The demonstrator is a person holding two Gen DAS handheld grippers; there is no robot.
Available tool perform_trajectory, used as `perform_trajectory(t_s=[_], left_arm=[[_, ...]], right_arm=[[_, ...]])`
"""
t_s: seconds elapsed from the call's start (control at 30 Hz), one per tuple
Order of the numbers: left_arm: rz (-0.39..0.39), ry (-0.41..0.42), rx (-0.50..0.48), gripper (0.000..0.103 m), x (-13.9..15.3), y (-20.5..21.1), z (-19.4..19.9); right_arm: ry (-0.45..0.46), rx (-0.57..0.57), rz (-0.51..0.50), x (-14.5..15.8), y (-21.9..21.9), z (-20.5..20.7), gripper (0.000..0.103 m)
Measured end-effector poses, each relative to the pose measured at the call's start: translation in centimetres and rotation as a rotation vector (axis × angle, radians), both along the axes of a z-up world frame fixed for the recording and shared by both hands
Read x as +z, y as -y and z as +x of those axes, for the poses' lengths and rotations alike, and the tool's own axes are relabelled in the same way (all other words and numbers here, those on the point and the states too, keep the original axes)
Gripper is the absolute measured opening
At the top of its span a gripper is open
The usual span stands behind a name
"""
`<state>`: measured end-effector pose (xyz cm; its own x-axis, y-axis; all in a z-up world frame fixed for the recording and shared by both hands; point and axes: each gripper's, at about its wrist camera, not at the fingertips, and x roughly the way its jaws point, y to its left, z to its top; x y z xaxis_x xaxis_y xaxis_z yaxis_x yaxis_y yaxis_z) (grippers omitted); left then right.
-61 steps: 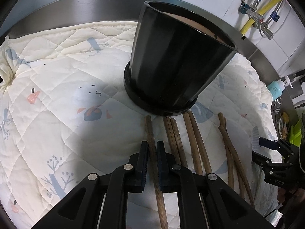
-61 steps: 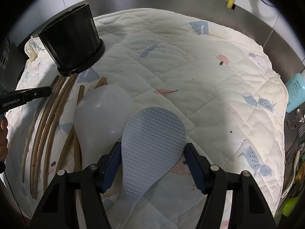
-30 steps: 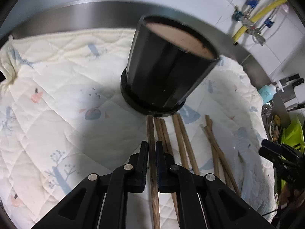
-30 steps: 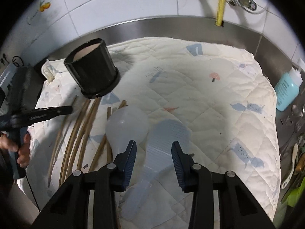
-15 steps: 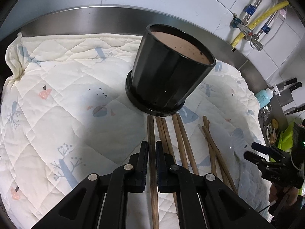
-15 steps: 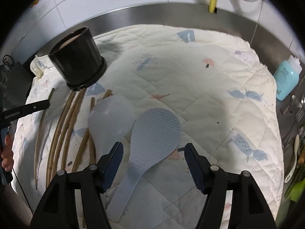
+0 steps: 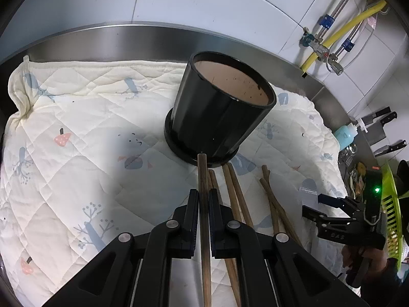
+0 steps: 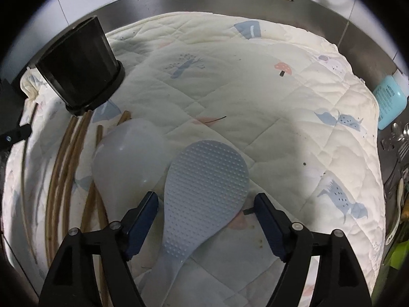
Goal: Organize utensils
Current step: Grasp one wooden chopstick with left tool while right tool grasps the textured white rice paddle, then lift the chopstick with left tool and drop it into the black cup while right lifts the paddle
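at lower centre of the right wrist view, the dimpled rice paddle (image 8: 207, 186) lies between the opening right gripper (image 8: 206, 206) pads, untouched; only the left wrist view shows the left gripper (image 7: 203, 202) clamped on a chopstick (image 7: 203, 220) below the black holder (image 7: 219, 112).

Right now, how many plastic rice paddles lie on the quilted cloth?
2. The dimpled paddle lies on the cloth's near middle; the smooth translucent paddle lies just left, partly over brown chopsticks. No others show.

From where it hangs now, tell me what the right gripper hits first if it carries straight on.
Most likely the dotted rice paddle, lying between the opening right gripper fingers, untouched, on the quilted cloth.
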<state>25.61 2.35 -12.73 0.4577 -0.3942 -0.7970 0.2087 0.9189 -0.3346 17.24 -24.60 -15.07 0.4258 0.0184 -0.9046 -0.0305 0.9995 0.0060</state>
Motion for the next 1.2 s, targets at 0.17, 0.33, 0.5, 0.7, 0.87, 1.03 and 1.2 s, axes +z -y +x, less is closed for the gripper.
perform_trajectory(t_s=[0.17,0.33,0.5,0.7,0.87,1.03,1.2], left_arm=[[-0.01,0.019,0.003,0.007,0.8,-0.3,-0.2],[-0.025,0.044,0.01,0.007,2.0,-0.7,-0.4],[-0.041,0.079,0.013,0.007,3.8,-0.8,-0.9],[-0.064,0.143,0.019,0.007,6.8,-1.2,-2.1],[-0.09,0.213,0.031,0.007,10.1,-1.2,-3.0],[-0.114,0.288,0.05,0.007,13.7,-1.7,-3.4],[-0.135,0.347,0.071,0.007,16.7,-2.3,-3.1]], right_arm=[[-0.006,0.008,-0.013,0.1,-0.1,0.1,0.073],[0.002,0.006,0.016,0.2,0.3,0.2,0.072],[0.056,0.012,0.041,1.4,0.8,-0.9,0.072],[0.161,0.038,0.037,3.8,0.6,-2.7,0.072],[0.247,0.049,0.028,5.9,0.5,-3.9,0.072],[0.306,0.067,0.012,7.2,0.2,-4.7,0.072],[0.348,0.072,0.0,8.3,0.2,-4.7,0.072]])
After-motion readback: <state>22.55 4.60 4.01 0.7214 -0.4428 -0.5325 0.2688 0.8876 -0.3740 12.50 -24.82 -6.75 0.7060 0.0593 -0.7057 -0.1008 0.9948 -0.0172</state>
